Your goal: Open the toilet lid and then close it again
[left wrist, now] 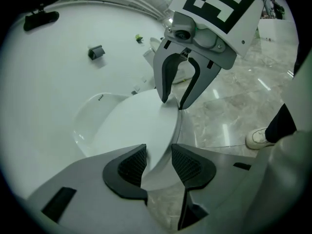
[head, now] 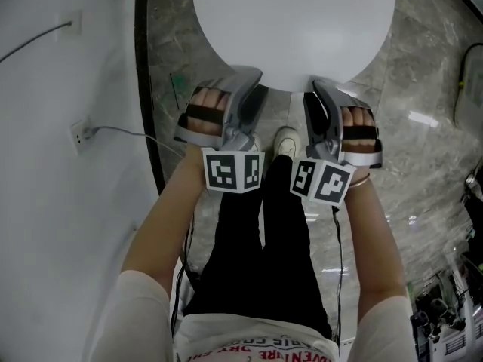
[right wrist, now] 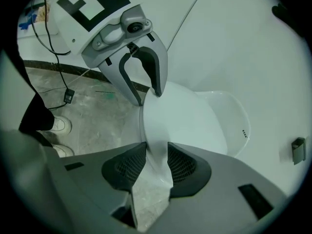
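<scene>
Head view: the closed toilet lid (head: pixel 294 29), glossy white and oval, lies flat ahead. The left gripper (head: pixel 253 78) and right gripper (head: pixel 317 89) meet its near rim.

Left gripper view: jaws spread wide, rim between them, not visibly clamped.

Right gripper view: likewise.

The lid looks rigid, light and slippery, so the front rim seems the best hold.

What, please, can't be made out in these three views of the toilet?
Seat and bowl's inside: every view, covered by the closed toilet lid.
Lid's rear end: head view, cut off by the top edge.
Small dark box on the wall: left gripper view, too small to identify.
Shirt print: head view, cut off by the bottom edge.
</scene>
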Demonstrator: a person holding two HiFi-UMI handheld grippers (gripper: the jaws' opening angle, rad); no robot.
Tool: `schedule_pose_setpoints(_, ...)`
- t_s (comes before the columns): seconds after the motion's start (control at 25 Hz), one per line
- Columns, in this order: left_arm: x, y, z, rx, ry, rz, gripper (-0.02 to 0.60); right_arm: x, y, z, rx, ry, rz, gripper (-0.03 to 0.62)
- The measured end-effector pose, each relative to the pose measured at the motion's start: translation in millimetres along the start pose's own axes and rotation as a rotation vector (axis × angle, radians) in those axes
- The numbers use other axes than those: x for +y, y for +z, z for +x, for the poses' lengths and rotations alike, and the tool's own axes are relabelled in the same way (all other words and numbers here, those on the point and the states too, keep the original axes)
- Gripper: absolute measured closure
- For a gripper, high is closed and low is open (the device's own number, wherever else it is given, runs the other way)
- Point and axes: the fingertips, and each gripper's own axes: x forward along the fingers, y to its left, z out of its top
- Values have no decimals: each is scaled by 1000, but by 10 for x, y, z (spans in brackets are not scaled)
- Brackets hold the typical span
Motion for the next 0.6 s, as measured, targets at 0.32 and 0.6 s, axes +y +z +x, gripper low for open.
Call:
schedule_pose_setpoints(0.32, 16, 139, -30, 34, 69, 68, 416, -146, -47, -173, -22, -57, -34, 487)
schedule_pose_setpoints(0.6, 284, 198, -248, -15, 94, -5, 442, -315, 134, -377, -41, -67, -4, 487)
